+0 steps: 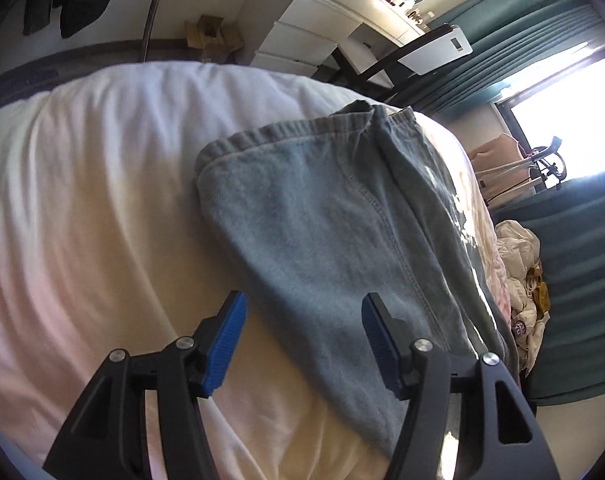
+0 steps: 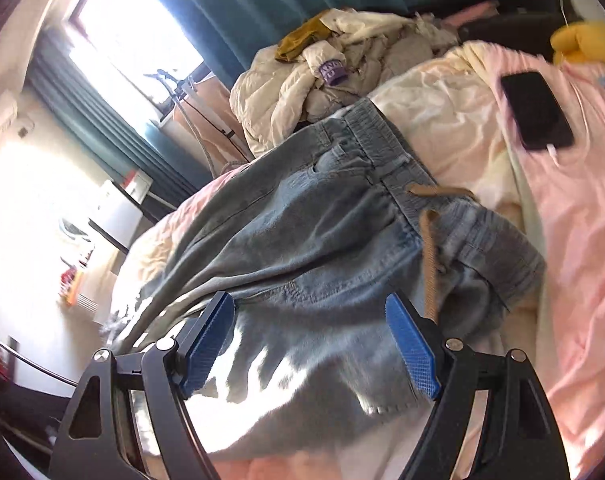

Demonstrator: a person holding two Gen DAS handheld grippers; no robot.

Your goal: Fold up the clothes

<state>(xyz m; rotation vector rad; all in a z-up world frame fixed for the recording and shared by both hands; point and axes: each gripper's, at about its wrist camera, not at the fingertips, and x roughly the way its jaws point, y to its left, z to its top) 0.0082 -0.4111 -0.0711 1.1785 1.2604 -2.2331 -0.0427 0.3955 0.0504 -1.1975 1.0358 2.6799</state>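
Lying flat on bedding [image 1: 102,200]: denim shorts [image 2: 302,240], unheld.

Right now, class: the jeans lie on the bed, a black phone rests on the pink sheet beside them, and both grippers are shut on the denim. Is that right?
One thing is wrong: the grippers are not shut on the denim. The left gripper and right gripper stand open above the jeans, as each wrist view shows. The jeans do lie on the bed, and the phone does rest on the pink sheet.
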